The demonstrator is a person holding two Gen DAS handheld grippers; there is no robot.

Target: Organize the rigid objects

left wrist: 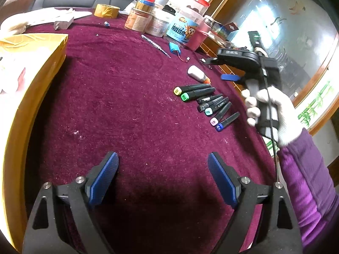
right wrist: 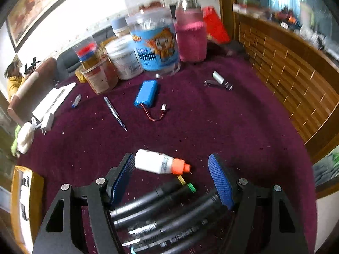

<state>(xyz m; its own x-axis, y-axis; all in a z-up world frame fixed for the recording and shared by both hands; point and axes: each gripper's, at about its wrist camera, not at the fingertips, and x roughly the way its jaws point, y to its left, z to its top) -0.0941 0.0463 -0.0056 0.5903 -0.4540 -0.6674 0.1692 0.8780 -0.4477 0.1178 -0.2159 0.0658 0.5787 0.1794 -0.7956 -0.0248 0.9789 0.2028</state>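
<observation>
A plush maroon cloth covered the desk [left wrist: 127, 97], with a wooden slatted partition [right wrist: 296, 89] beyond. The left gripper [left wrist: 163, 167] hung over bare cloth, jaws spread wide and empty. The right gripper [right wrist: 171, 169], gripped by a white-gloved hand [left wrist: 273, 114], tilted downward, jaws apart. Between them lay a smooth white bottle [right wrist: 156, 162]; cylindrical black markers [right wrist: 161, 209] lay side by side just beneath.

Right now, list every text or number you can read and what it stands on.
Nothing reads with certainty.
Blue-labelled jar: large characters and a cartoon figure, too blurred to quote.
Marker caps: short codes, too small.
Glue bottle: blurred print.
Yellow box: black print, blurred.
</observation>
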